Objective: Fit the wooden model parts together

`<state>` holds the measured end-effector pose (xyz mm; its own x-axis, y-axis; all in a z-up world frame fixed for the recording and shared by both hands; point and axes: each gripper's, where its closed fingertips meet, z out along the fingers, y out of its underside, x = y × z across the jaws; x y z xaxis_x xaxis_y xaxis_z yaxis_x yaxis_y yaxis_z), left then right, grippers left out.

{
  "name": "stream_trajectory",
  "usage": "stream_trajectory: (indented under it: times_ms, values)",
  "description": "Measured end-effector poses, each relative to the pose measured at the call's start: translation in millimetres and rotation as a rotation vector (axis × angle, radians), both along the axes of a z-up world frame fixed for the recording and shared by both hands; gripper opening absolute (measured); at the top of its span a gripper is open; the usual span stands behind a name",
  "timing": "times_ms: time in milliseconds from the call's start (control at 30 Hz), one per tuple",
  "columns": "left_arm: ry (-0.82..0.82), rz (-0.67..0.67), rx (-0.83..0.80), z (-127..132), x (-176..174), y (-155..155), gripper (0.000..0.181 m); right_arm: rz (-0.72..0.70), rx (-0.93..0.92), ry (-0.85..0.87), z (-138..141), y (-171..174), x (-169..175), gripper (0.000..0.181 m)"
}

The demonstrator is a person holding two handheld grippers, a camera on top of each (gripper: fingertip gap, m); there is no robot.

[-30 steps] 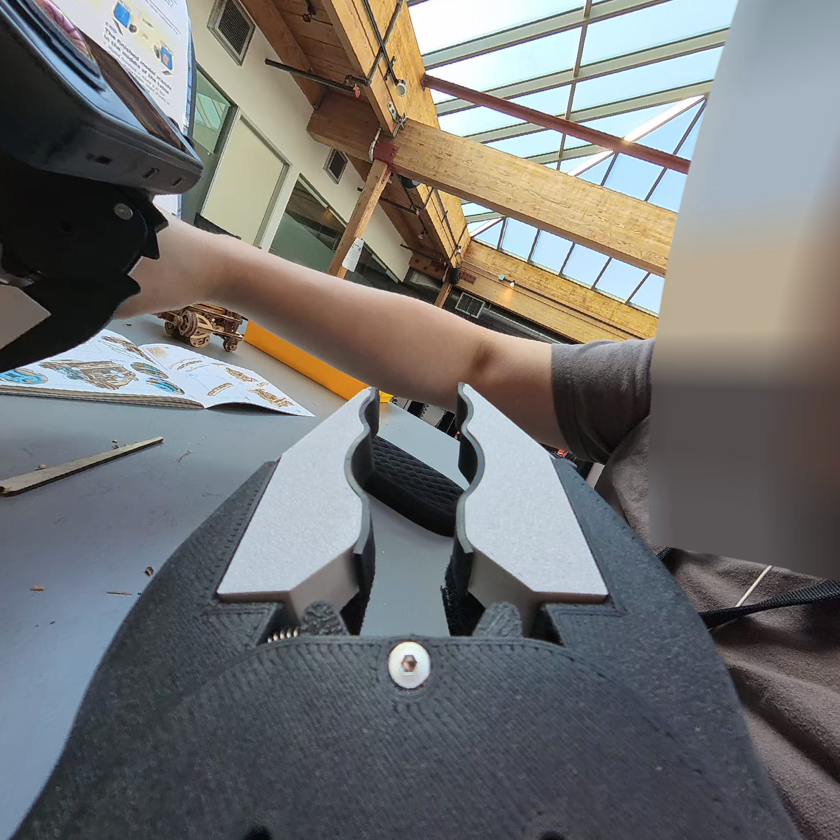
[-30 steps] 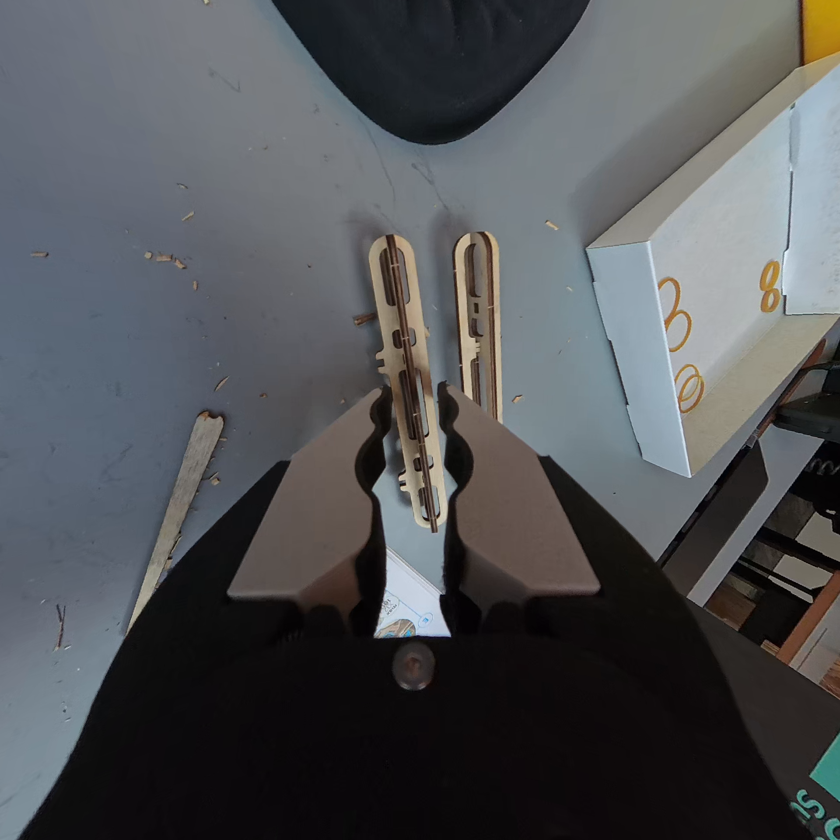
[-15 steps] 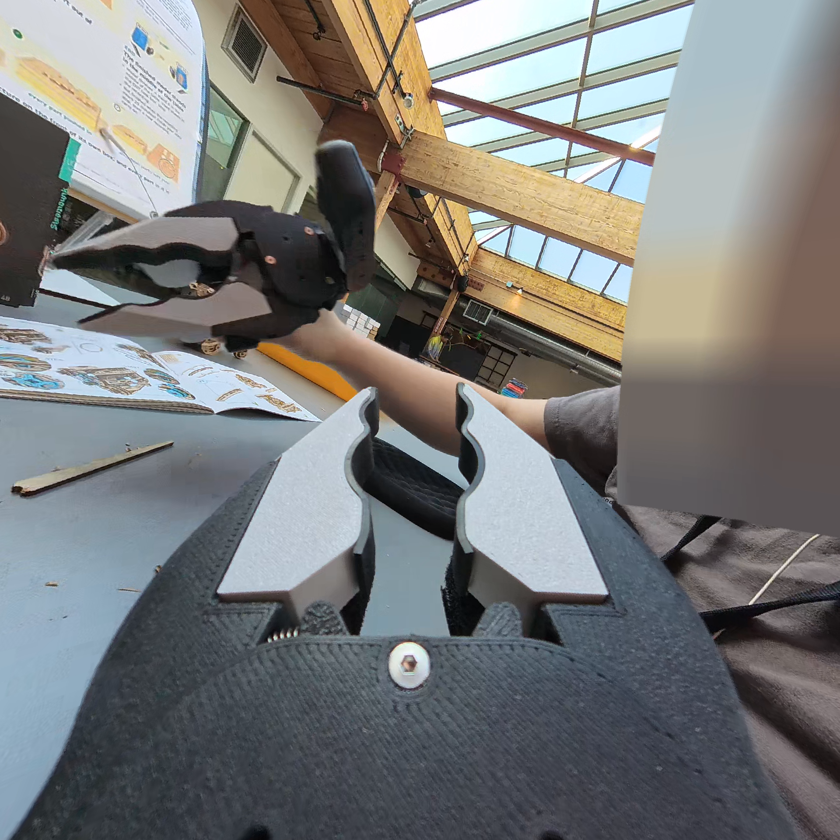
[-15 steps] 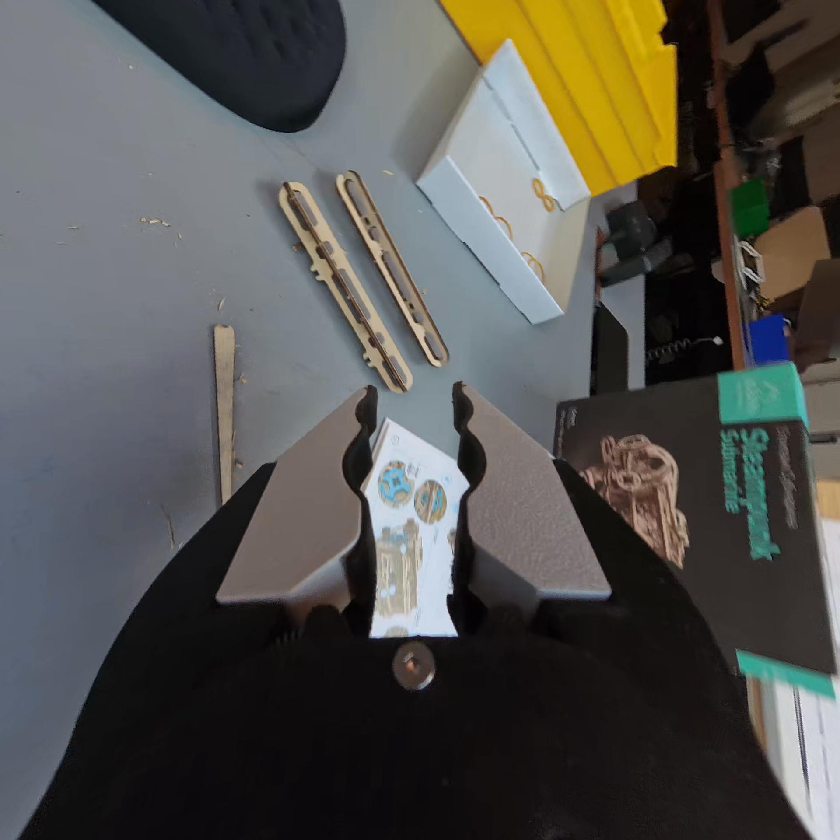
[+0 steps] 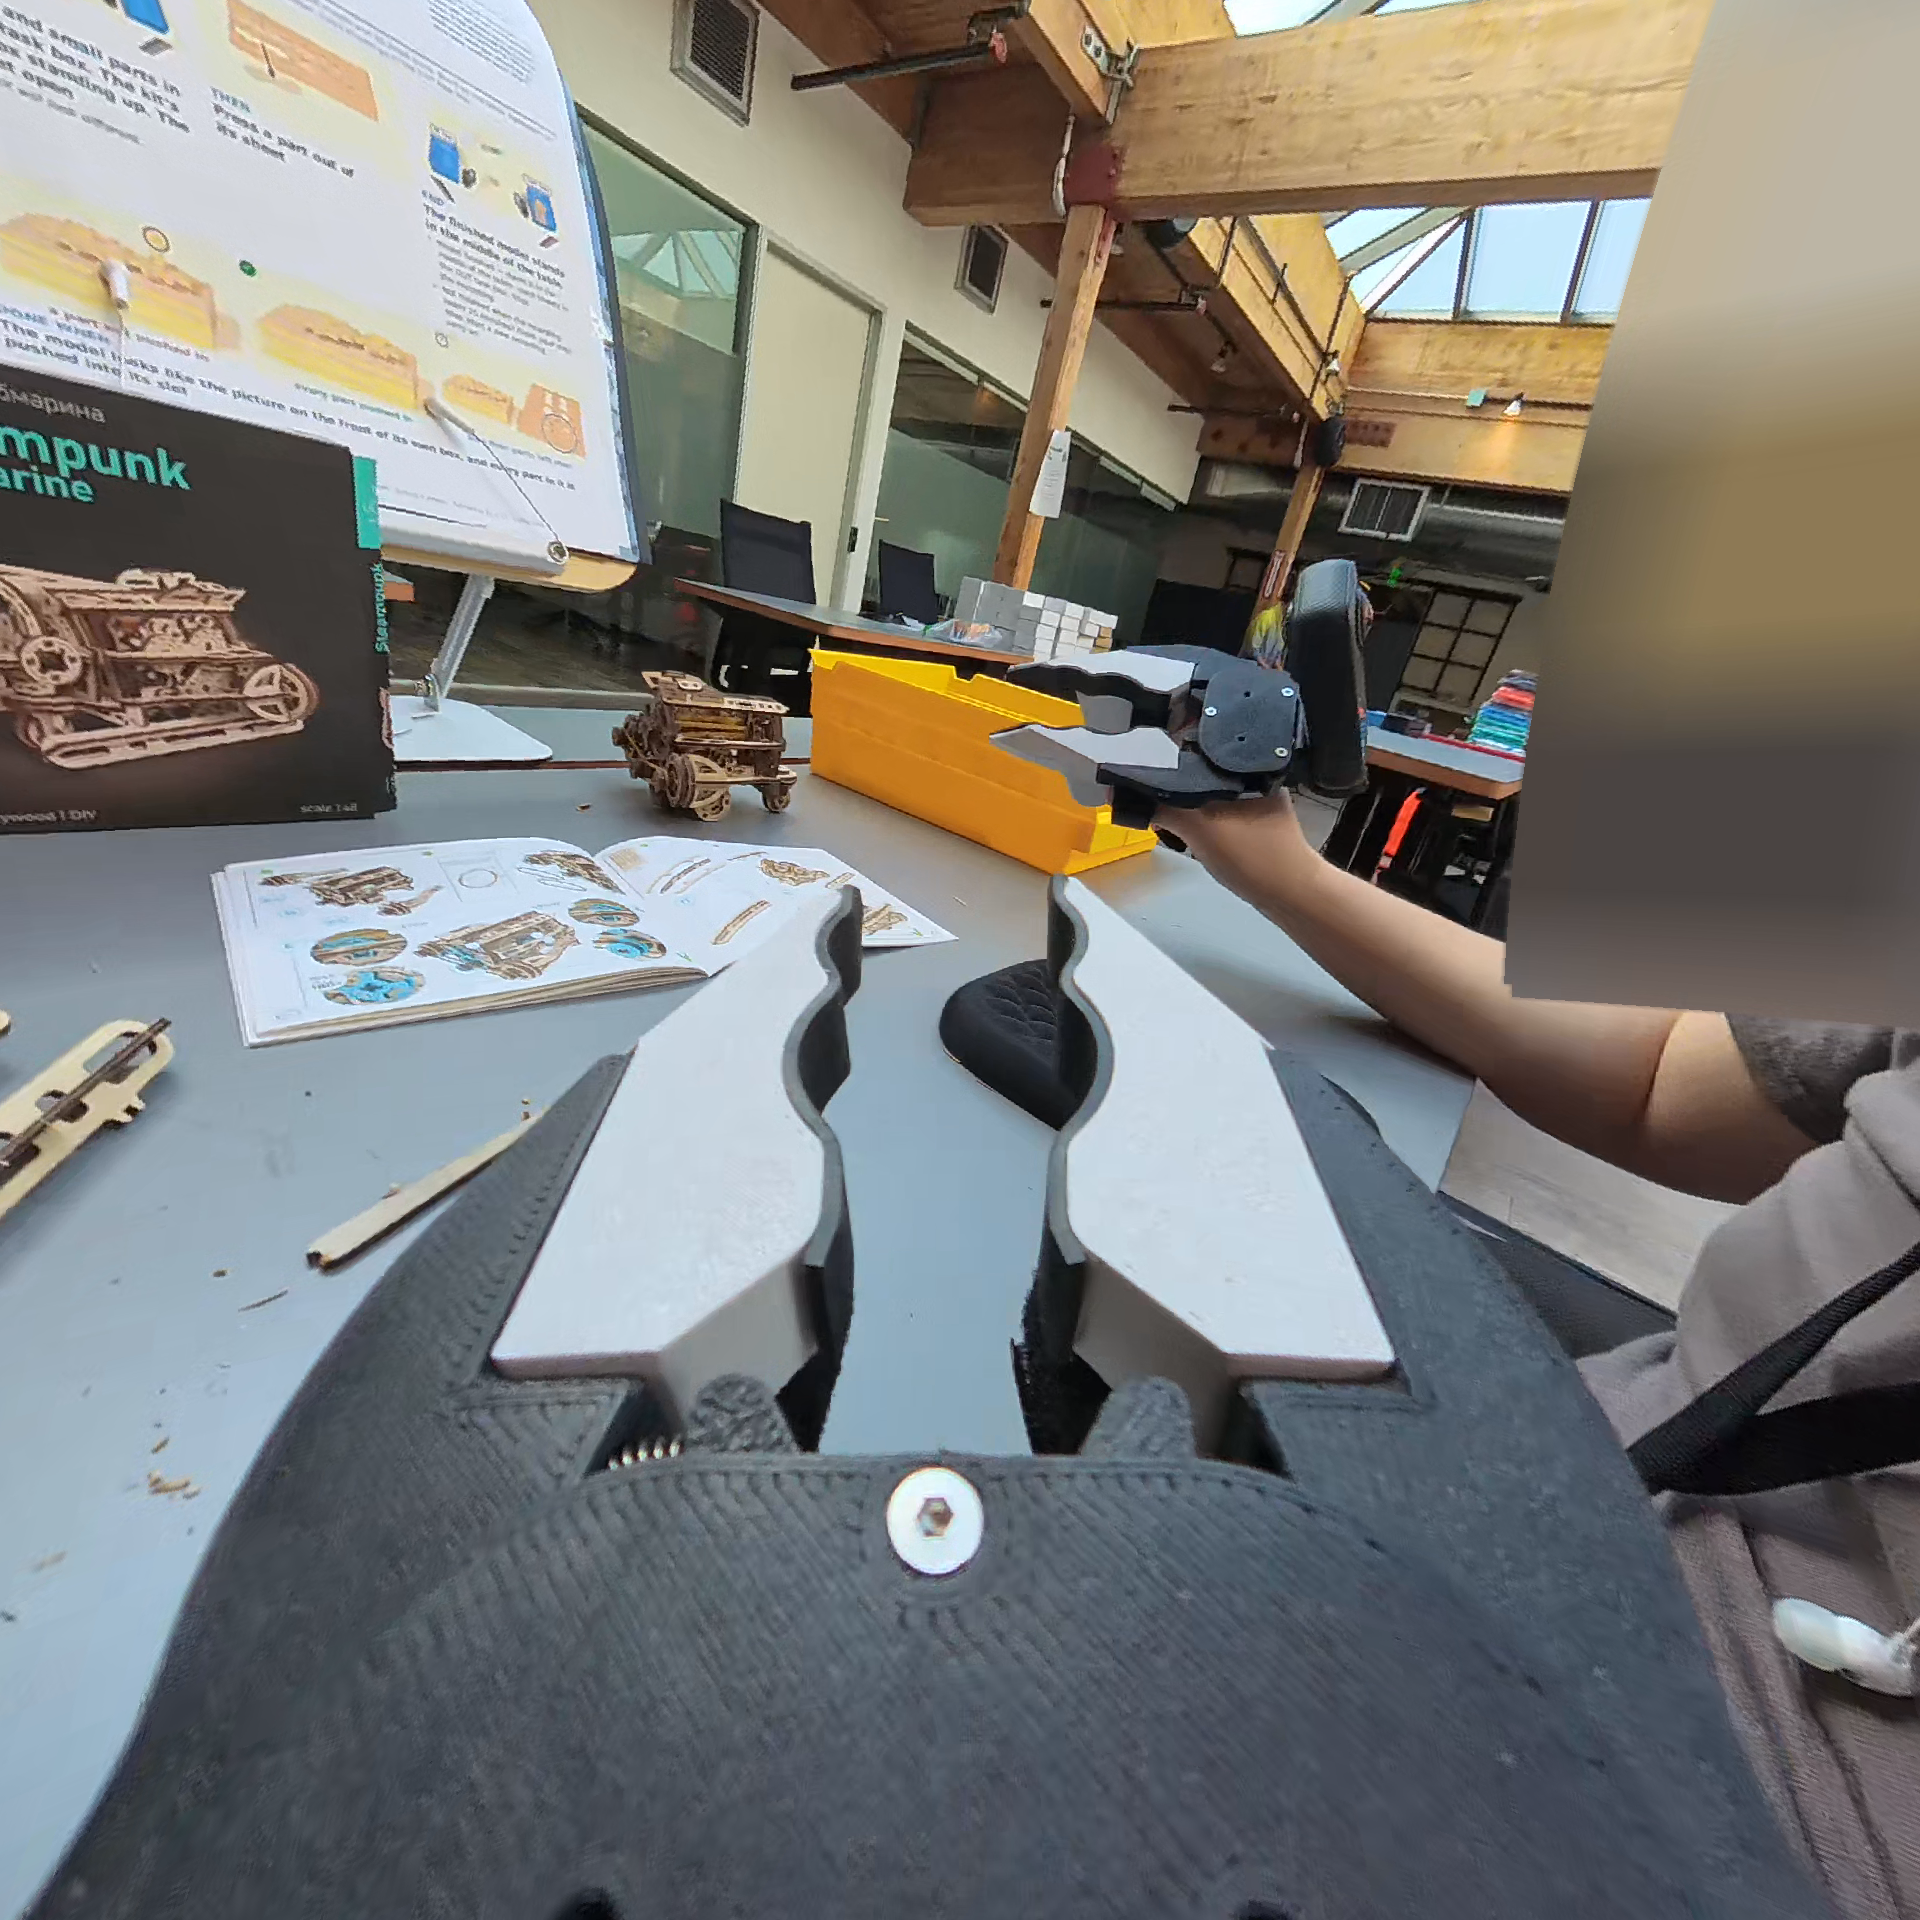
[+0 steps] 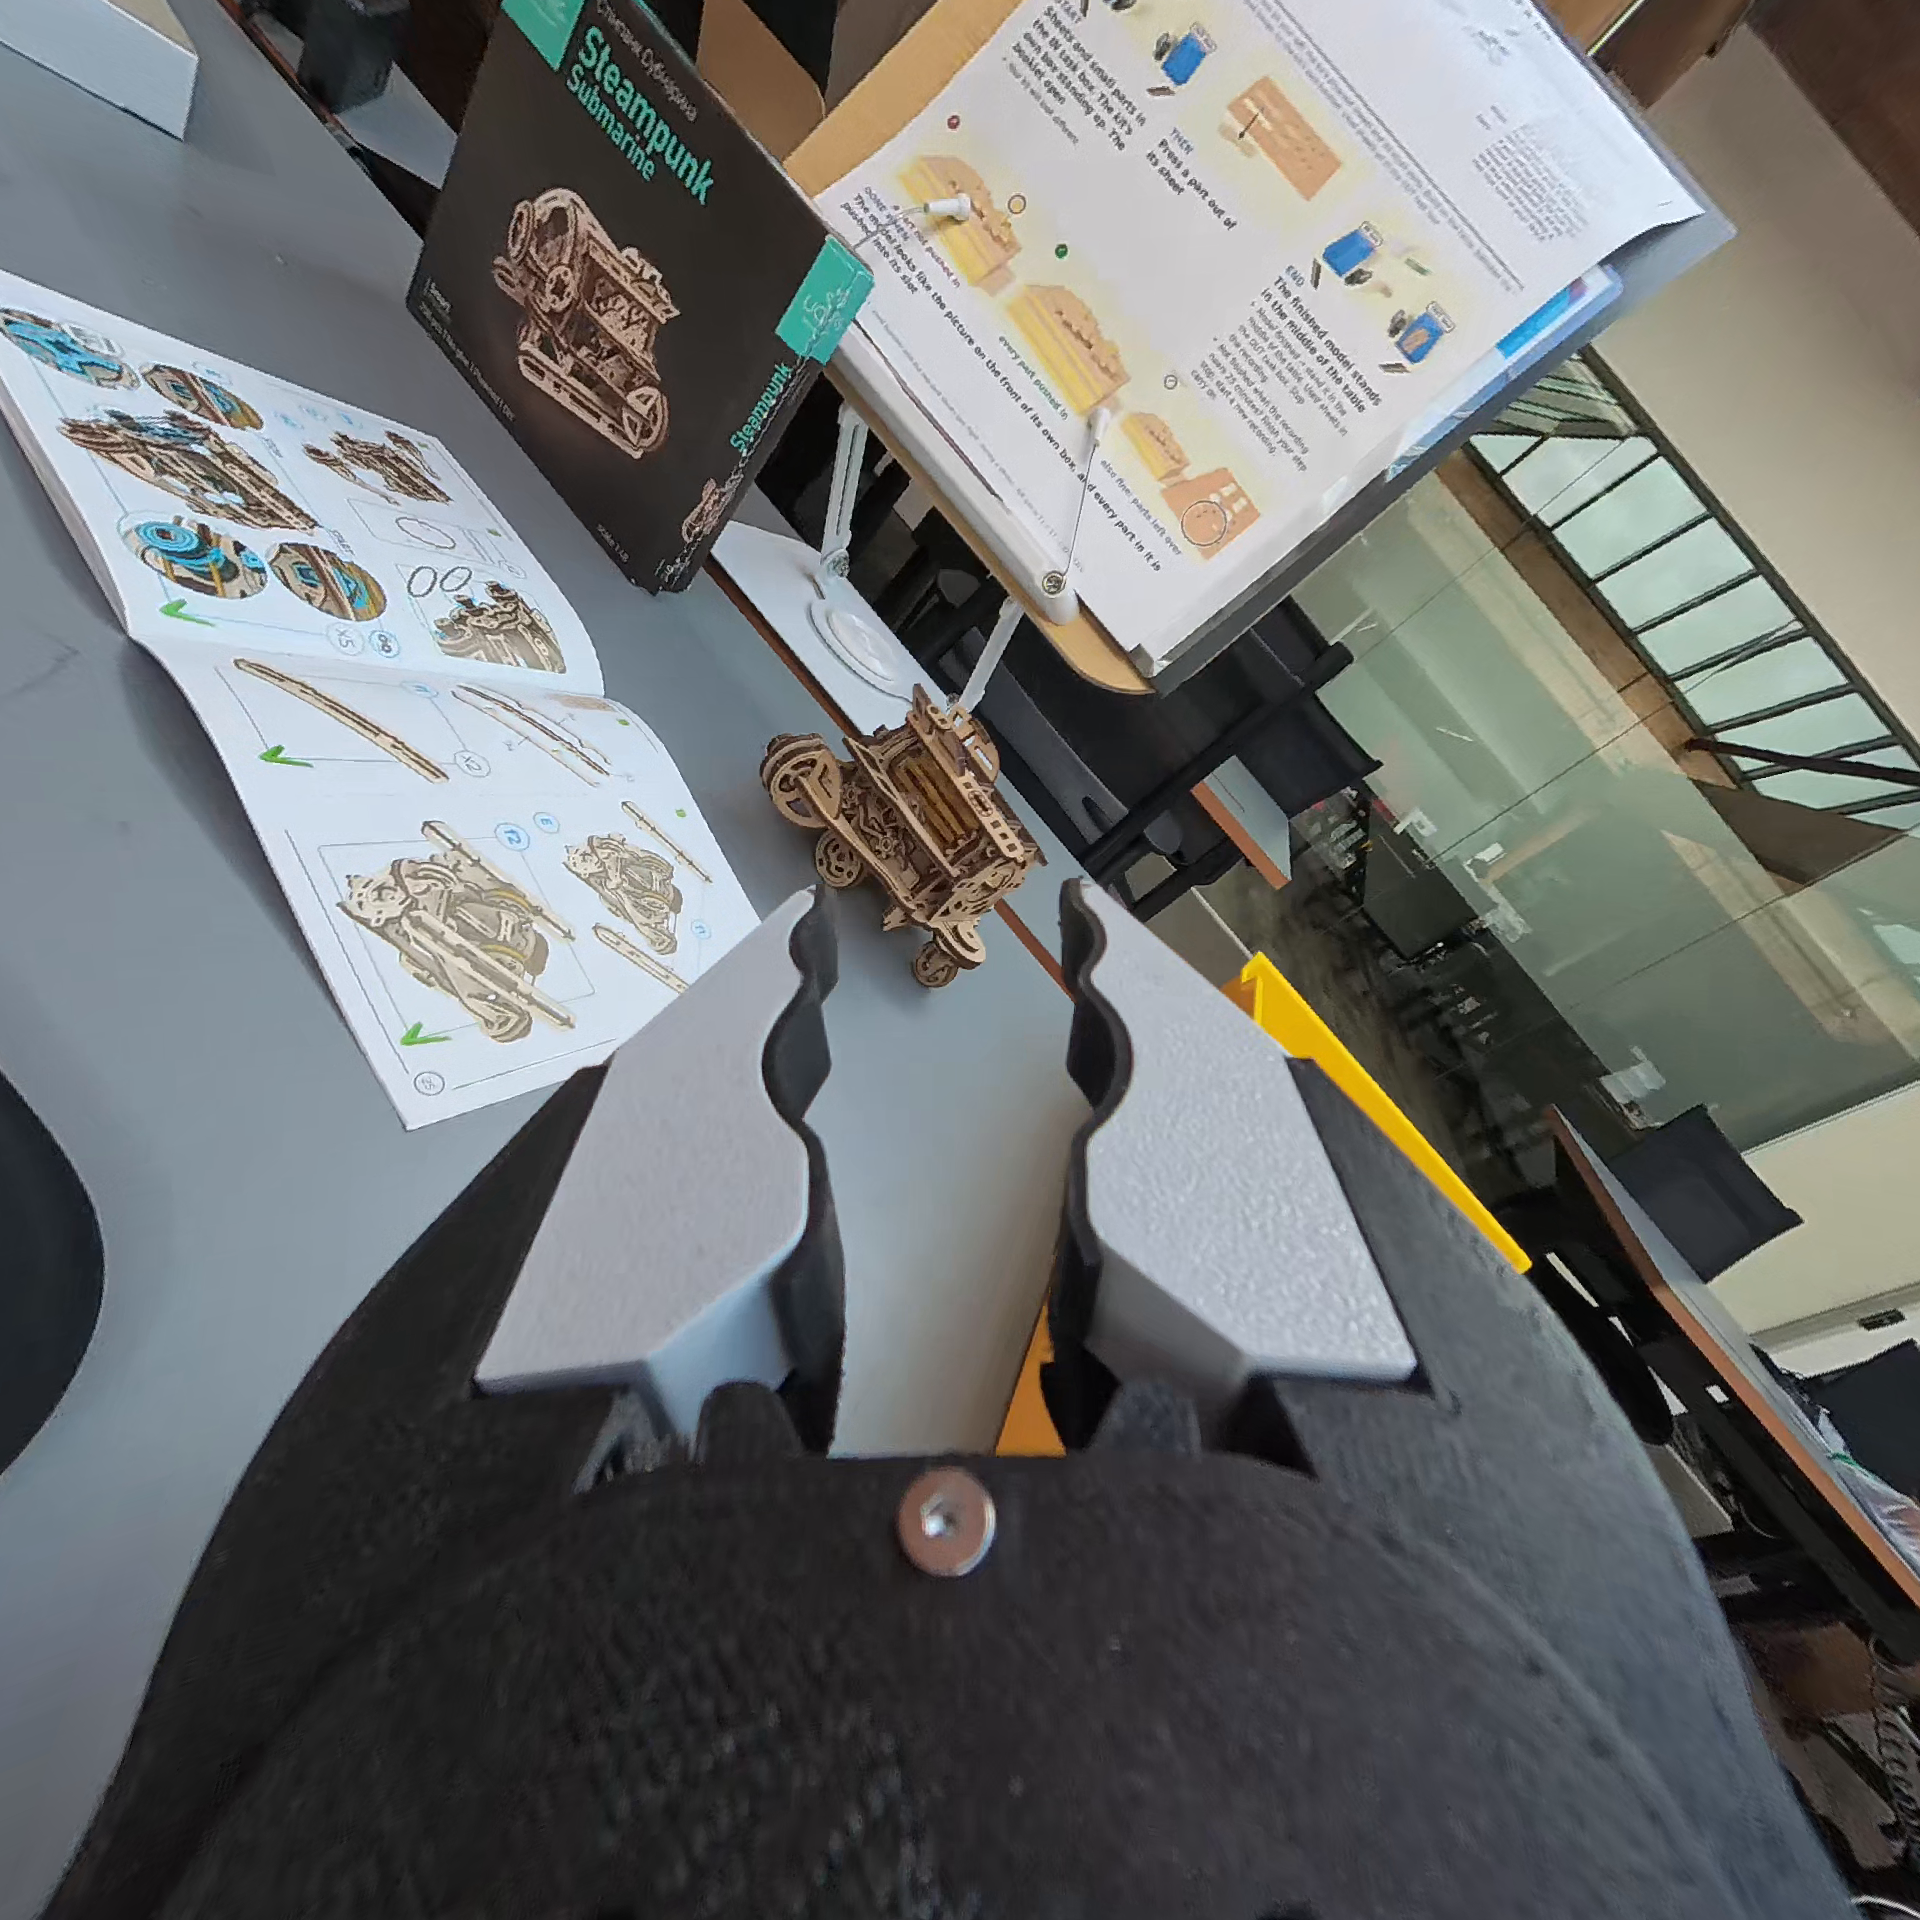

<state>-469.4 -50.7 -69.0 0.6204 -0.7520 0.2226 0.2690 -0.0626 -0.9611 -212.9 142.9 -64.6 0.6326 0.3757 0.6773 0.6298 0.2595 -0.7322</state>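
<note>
Grey counter (image 5: pixel 156 1351) lies bare btwn both empty, spread claws, left claw (image 5: pixel 951 914) low, right claw (image 6: pixel 940 904) raised w/ wooden model (image 6: pixel 899 831) at 12 near counter's edge; slotted wooden part (image 5: pixel 73 1091) cut off at 9.

Left wrist view: sits low, close over the grey table (image 5: pixel 156 1351), faces level across it toward the far hall.
Right wrist view: raised, tilted, looks down along the table edge.
Shared: open booklet (image 5: pixel 468 935) (image 6: pixel 312 727), finished wooden model (image 5: pixel 707 743) (image 6: pixel 904 821), dark box (image 5: pixel 187 623) (image 6: pixel 623 281).
</note>
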Motion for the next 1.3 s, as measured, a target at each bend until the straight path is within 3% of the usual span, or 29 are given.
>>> stream_trajectory:
  times_ms: [200, 467, 667, 833, 933, 1067, 1300]
  values:
    - [0.047, -0.063, 0.026, 11.7, 26.2, 30.4, 0.036, 0.048, -0.118, -0.007, -11.8, 11.7, -1.6, 0.05]
    - [0.268, -0.27, 0.044, 27.7, 96.7, 89.1, 0.045, 0.041, -0.183, -0.018, -24.4, 19.9, 4.9, 0.052]
    - [0.192, -0.357, 0.09, 21.4, 135.8, 118.2, 0.043, 0.133, -0.289, 0.105, -43.0, 16.4, -6.1, 0.048]
    - [0.275, -0.273, 0.1, -10.3, 131.5, 139.0, 0.043, 0.164, -0.375, 0.168, -58.8, 11.3, -13.2, 0.047]
    - [0.447, -0.171, 0.173, -27.0, 116.3, 144.7, 0.039, 0.148, -0.403, 0.17, -64.6, 12.5, -13.4, 0.047]
    - [0.357, -0.144, 0.122, -14.9, 111.1, 146.0, 0.037, 0.16, -0.418, 0.187, -66.3, 12.4, -13.7, 0.046]
    - [0.312, -0.159, -0.051, -35.4, 107.3, 157.2, 0.033, 0.242, -0.561, 0.265, -79.0, 5.2, -19.6, 0.043]
